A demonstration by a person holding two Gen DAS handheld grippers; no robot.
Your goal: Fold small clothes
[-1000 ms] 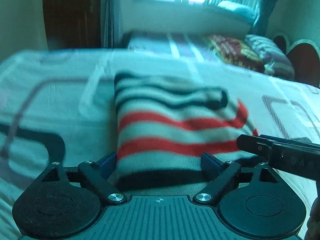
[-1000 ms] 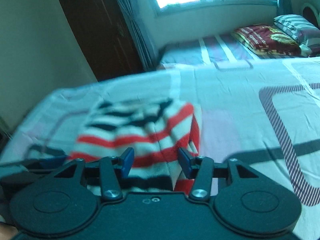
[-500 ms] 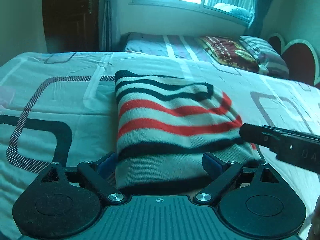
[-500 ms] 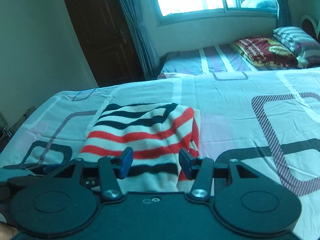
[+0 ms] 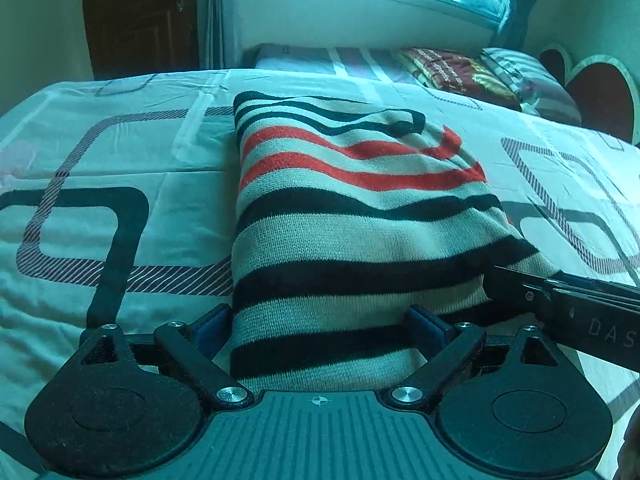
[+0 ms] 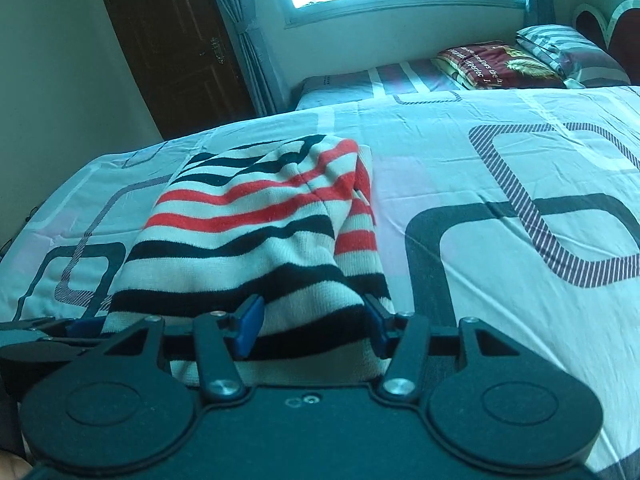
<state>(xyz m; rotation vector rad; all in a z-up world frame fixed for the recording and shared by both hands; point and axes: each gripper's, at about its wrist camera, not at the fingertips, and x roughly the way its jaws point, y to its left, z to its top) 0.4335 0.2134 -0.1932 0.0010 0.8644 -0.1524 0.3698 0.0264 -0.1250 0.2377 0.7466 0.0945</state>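
Observation:
A folded knit sweater [image 5: 352, 200] with cream, red and black stripes lies flat on the patterned bedsheet [image 5: 120, 160]. My left gripper [image 5: 318, 328] is at its near end, jaws wide apart, with the striped cloth filling the gap between the blue pads. The sweater [image 6: 248, 232] is also in the right wrist view. There my right gripper [image 6: 312, 320] stands about half open over the near right part, cloth between its pads but not visibly pinched. The right gripper [image 5: 560, 300] reaches in from the right edge of the left wrist view. The sweater's nearest edge is hidden behind the gripper bodies.
The bedsheet [image 6: 500, 208] spreads wide to the right of the sweater. A second bed [image 5: 320, 58] stands beyond, with a dark red blanket [image 5: 448, 68] and striped pillows [image 5: 528, 80]. A dark door [image 5: 140, 12] and a heart-shaped headboard [image 5: 600, 96] line the walls.
Both grippers have drawn back toward the near end of the sweater, so more black stripes now show ahead of the jaws. The sweater has stayed in place on the sheet.

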